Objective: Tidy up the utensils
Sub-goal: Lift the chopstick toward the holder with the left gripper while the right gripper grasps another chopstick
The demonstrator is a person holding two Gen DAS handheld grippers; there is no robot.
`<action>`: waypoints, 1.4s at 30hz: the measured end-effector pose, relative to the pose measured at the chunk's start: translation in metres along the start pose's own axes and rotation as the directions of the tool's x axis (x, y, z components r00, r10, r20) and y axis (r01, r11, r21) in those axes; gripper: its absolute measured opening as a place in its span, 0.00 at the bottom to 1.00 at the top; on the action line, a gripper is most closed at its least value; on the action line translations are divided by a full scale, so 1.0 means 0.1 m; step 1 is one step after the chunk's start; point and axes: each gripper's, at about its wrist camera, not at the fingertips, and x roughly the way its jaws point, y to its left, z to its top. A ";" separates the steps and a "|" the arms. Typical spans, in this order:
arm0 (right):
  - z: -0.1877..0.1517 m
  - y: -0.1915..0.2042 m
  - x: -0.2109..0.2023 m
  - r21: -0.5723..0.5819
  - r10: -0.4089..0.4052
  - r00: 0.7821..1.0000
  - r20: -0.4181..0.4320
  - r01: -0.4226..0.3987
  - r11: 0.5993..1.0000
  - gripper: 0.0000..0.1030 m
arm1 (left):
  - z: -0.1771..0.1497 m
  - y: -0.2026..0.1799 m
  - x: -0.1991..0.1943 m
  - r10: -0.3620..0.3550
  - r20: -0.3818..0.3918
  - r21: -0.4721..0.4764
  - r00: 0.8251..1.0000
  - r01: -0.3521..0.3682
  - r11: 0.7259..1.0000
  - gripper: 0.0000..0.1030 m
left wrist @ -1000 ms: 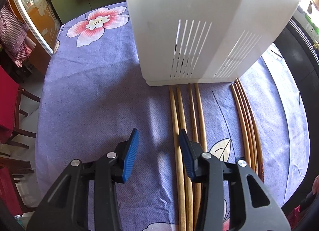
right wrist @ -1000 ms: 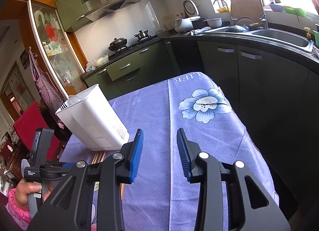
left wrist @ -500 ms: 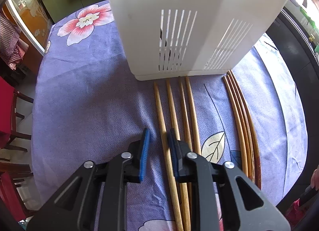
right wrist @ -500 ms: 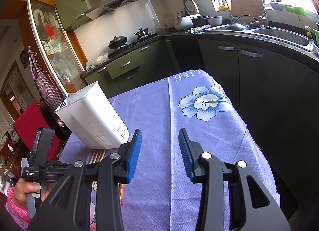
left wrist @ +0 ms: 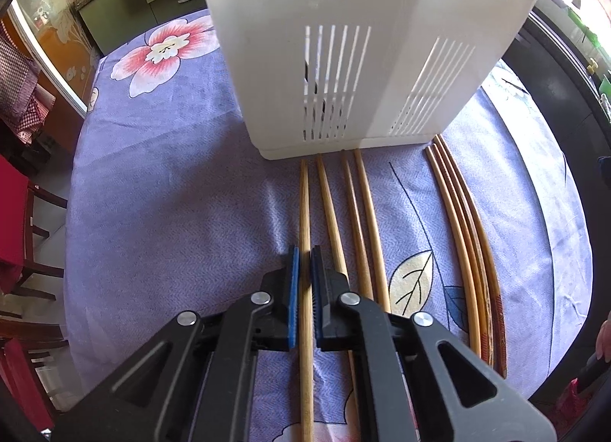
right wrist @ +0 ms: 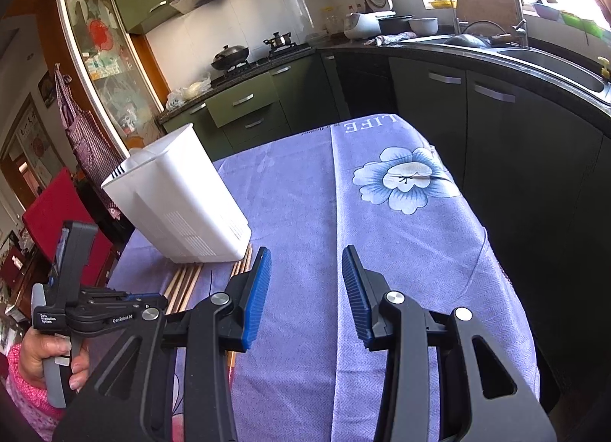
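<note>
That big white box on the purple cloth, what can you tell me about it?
The white box looks like smooth plastic, a tall upright bin with an open top and rows of narrow vertical slots low on two sides. It stands on the purple flowered tablecloth. The far ends of the light wooden chopsticks lie at its base; whether they touch it I cannot tell. The left tongs, shut on the leftmost chopstick, stay clear of it.

White holder (left wrist: 343, 41): top cut off by the left wrist frame edge, contents hidden behind slotted walls. Chopsticks (left wrist: 305, 212): near ends run under the left gripper (left wrist: 304, 262) body and off the bottom edge. In the right wrist view they're mostly hidden behind the right gripper (right wrist: 305, 270). The person's hand (right wrist: 46, 354) is cropped at the frame edge.
</note>
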 end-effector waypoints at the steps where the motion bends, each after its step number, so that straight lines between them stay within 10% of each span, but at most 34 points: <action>1: -0.01 0.03 0.05 -0.011 0.001 1.000 -0.025 -0.001 1.000 0.38 | -0.01 0.01 -0.03 -0.001 0.010 0.004 1.000 0.001 1.000 0.06; 7: -0.07 0.23 0.47 -0.082 0.019 0.985 -0.171 -0.033 0.996 0.43 | -0.09 0.11 -0.27 -0.032 0.090 -0.005 0.995 0.033 0.999 0.06; 18: -0.07 0.62 1.22 -0.163 0.005 0.912 -0.411 -0.079 0.983 0.20 | -0.24 0.30 -0.92 -0.052 0.289 -0.007 0.956 0.057 0.998 0.06; 42: -0.10 0.85 1.27 -0.282 -0.155 0.901 -0.405 0.038 0.959 0.07 | -0.33 0.43 -1.09 -0.077 0.341 -0.004 0.937 0.083 0.997 0.06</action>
